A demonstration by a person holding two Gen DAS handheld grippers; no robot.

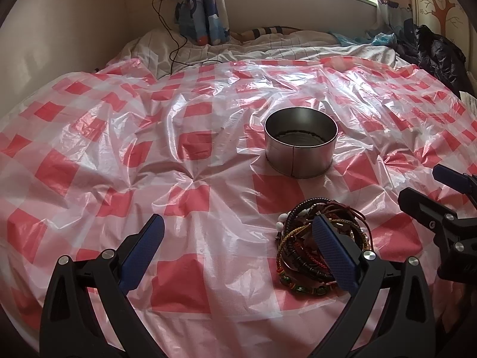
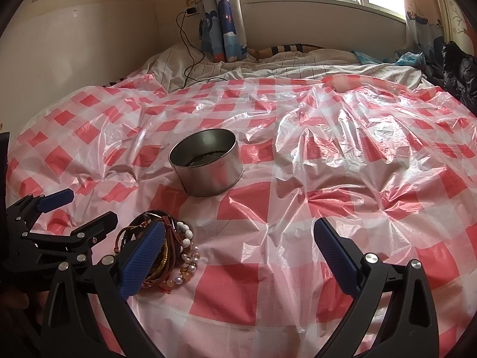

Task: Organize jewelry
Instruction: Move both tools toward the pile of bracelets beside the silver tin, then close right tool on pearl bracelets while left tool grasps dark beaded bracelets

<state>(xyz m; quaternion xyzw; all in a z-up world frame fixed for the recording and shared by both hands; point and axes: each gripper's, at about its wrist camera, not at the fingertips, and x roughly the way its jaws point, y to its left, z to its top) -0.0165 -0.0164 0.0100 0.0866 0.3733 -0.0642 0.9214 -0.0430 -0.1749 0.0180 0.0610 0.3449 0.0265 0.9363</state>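
A pile of bracelets and bead strings (image 1: 301,244) lies on the red-and-white checked plastic sheet (image 1: 184,197), also in the right wrist view (image 2: 176,253). A round metal tin (image 1: 300,140) stands open behind it, also in the right wrist view (image 2: 207,162). My left gripper (image 1: 238,238) is open and empty; its right finger covers part of the pile. My right gripper (image 2: 238,244) is open and empty; its left finger covers part of the pile. Each gripper shows in the other's view, the right gripper (image 1: 429,188) and the left gripper (image 2: 80,208).
The sheet covers a bed with a white quilt (image 2: 268,68) at the far end. A black cable (image 1: 176,47) runs from a wall socket onto the bed. Dark clothing (image 1: 435,53) lies at the far right. Curtains (image 1: 202,6) hang under the window.
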